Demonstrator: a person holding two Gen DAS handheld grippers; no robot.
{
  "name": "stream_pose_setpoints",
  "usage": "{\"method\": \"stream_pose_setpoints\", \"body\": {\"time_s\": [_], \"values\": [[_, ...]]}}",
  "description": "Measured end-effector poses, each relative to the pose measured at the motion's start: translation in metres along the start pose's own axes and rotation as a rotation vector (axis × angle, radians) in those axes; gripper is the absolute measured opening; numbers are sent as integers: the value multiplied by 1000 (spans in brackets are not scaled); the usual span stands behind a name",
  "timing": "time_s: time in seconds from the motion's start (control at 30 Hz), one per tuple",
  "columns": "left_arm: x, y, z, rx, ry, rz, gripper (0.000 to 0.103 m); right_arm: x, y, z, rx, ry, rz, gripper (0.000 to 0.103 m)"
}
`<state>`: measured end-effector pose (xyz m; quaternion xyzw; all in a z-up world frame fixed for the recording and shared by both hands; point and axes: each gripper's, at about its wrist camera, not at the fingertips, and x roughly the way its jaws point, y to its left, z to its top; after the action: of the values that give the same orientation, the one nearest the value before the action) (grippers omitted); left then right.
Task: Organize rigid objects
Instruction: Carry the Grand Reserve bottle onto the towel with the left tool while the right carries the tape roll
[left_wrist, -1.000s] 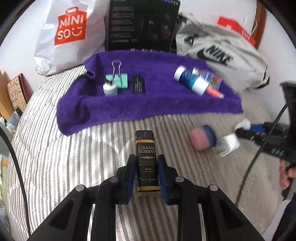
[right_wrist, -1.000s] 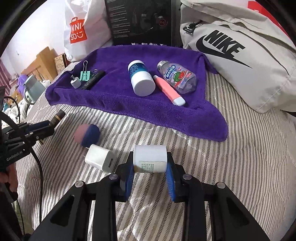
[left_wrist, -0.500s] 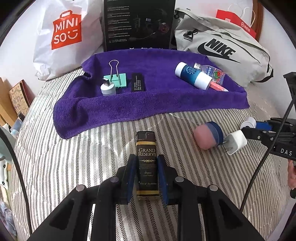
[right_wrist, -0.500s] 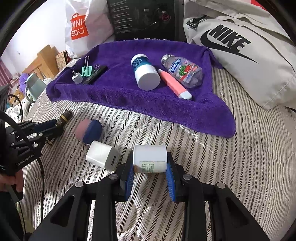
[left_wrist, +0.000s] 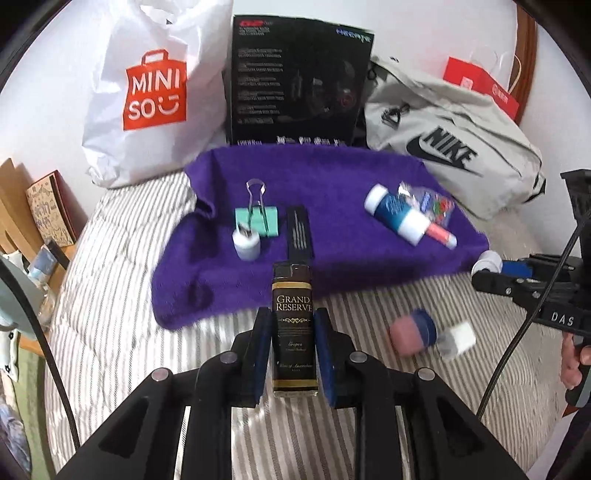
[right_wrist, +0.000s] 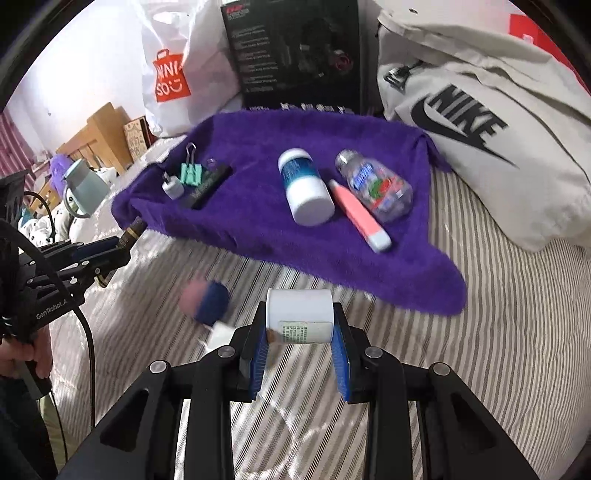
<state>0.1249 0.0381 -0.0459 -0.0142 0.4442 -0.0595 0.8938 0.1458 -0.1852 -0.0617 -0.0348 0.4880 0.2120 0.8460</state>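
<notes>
My left gripper is shut on a dark "Grand Reserve" bottle and holds it above the striped bed, just short of the purple towel. My right gripper is shut on a white jar lying sideways, near the towel's front edge. On the towel lie a green binder clip, a small white plug, a black strip, a blue-and-white bottle, a pink pen and a clear bottle.
A pink-and-blue sponge and a white charger lie on the striped bed. Behind the towel stand a Miniso bag, a black box and a grey Nike bag.
Both grippers have lifted and moved forward toward the purple towel, each still holding its object. The sponge and charger stay on the bed.
</notes>
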Motion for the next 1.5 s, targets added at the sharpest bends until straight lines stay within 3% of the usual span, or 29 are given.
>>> {"method": "stream_pose_setpoints", "body": {"time_s": [0.3,0.53,0.83,1.2,1.5], "values": [[13,10,35,1,-13,-3,23,14,16,50,-43,-16,52,31],[32,17,51,-7,-6,-11,23,55,21,84,-54,38,68,31],[47,18,63,6,7,-24,23,91,20,86,-69,114,56,31],[62,8,72,22,24,-47,23,99,16,90,-100,121,33,30],[70,4,76,37,39,-67,23,91,10,82,-100,150,55,41]]}}
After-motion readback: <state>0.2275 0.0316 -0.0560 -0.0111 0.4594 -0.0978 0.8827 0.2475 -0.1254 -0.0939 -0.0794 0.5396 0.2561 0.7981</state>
